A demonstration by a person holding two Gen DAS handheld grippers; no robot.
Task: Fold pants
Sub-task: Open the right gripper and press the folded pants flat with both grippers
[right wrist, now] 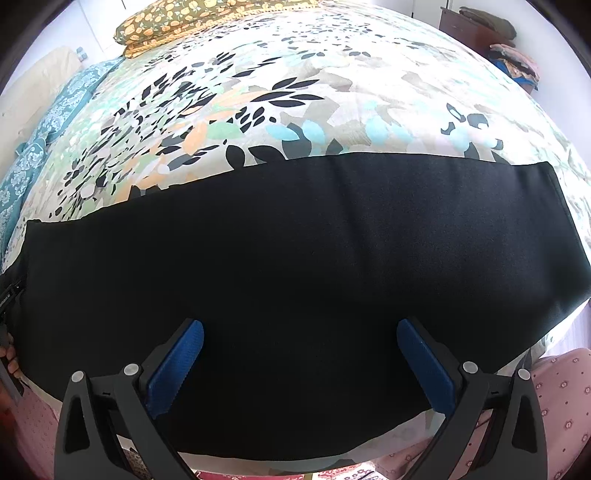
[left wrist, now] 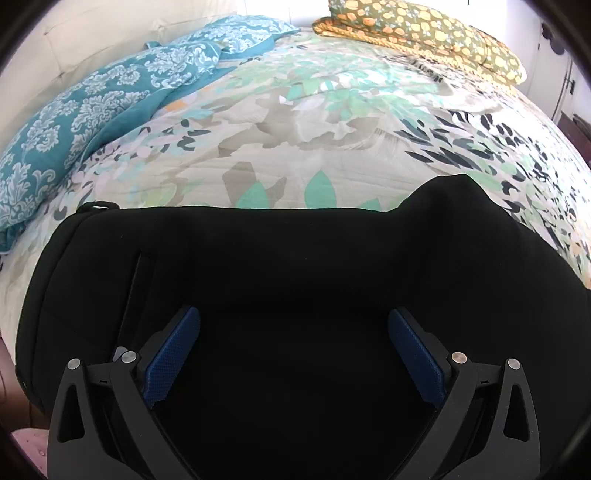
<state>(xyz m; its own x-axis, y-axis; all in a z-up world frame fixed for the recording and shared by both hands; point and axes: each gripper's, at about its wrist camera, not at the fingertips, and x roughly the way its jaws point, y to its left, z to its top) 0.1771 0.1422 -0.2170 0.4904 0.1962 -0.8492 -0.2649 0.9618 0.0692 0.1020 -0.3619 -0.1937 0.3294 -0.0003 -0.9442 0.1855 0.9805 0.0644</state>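
The bedspread (right wrist: 332,92), leaf-printed, carries everything; a teal damask pillow (left wrist: 74,110) lies along its left side and a folded mustard floral quilt (left wrist: 424,33) sits at the far end. Across the near edge lie the black pants (right wrist: 295,258), already doubled leg on leg by the look of it, their long axis running left to right in front of you. The waist end with its pocket slit (left wrist: 135,295) sits under your left side; the hem end (right wrist: 554,221) lies out to your right.

Your left gripper (left wrist: 293,328) hovers over the waist portion, jaws spread wide, holding nothing. Your right gripper (right wrist: 300,339) hangs over the leg portion, equally agape and empty, and is the nearer to the hem. The next fold likely brings that hem leftward toward the waist, so reach right first.
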